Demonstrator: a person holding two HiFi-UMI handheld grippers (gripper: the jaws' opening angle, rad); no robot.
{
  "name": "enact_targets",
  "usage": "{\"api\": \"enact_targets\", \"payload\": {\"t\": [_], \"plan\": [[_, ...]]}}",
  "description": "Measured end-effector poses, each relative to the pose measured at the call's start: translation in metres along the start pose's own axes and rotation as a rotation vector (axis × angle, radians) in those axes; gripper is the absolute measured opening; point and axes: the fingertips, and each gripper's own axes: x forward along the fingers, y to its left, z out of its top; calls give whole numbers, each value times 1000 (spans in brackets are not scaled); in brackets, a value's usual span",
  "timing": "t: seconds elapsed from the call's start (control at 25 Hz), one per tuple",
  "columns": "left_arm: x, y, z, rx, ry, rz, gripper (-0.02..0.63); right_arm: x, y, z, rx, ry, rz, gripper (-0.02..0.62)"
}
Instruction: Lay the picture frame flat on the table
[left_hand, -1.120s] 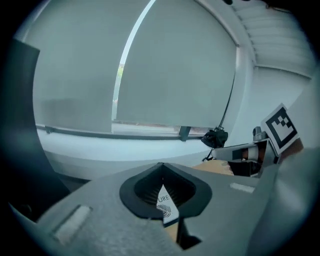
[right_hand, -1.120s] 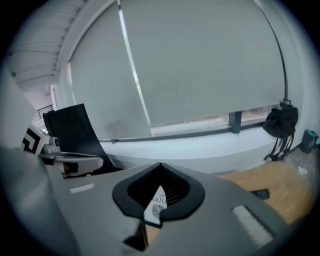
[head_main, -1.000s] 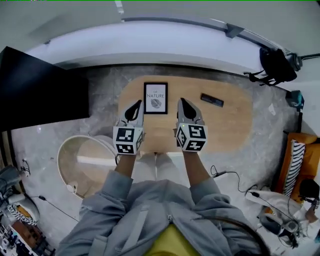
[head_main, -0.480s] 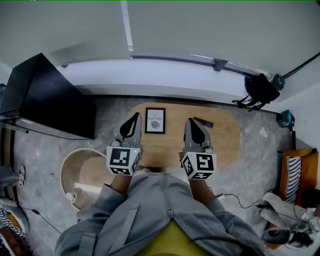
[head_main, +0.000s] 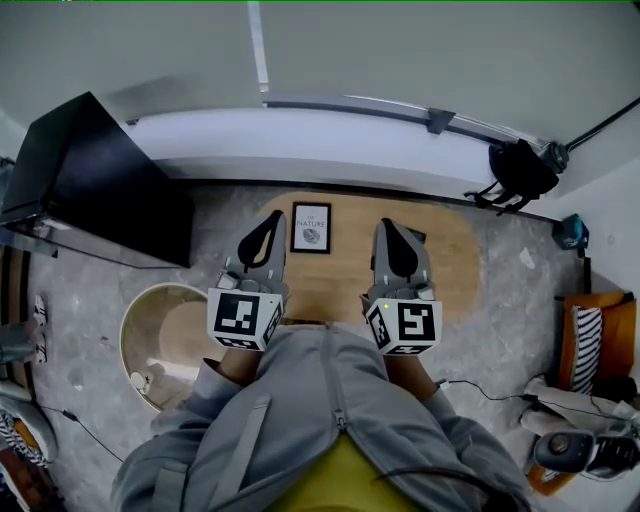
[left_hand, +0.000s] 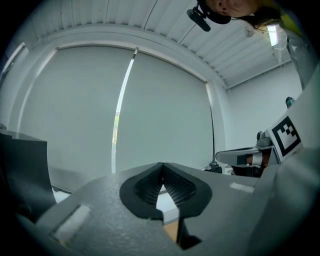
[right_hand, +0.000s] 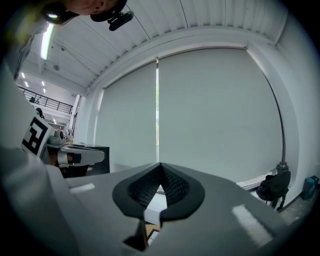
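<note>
A black picture frame (head_main: 311, 227) with a white print lies flat on the oval wooden table (head_main: 450, 270), near its far left part. My left gripper (head_main: 270, 218) hovers to the frame's left, shut and empty. On the other side of the frame, my right gripper (head_main: 391, 228) is also shut with nothing in it. Both are raised above the table and point away from the person. In the left gripper view the left gripper (left_hand: 162, 172) faces a pale window blind, jaws together. The right gripper (right_hand: 160, 172) looks the same in its own view.
A small dark remote (head_main: 416, 237) lies on the table, partly hidden behind the right gripper. A big black cabinet (head_main: 90, 190) stands at the left, a round wooden stool (head_main: 150, 340) near the person's left. A black bag (head_main: 520, 170) sits by the far wall.
The person has drawn back and up from the table, so the table and frame look smaller. Both grippers have lifted with the person and stayed shut. The frame has not moved.
</note>
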Motion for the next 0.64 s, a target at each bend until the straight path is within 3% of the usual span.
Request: {"api": "enact_targets", "payload": {"t": [0.44,0.64], "plan": [[-11,-3,5,11,-17,-4,5,-11,11,4,-25,-2,12,0],[-5,0,-10,13,-19,-5,5,-4,9,-10,-30,-1,17,0]]}}
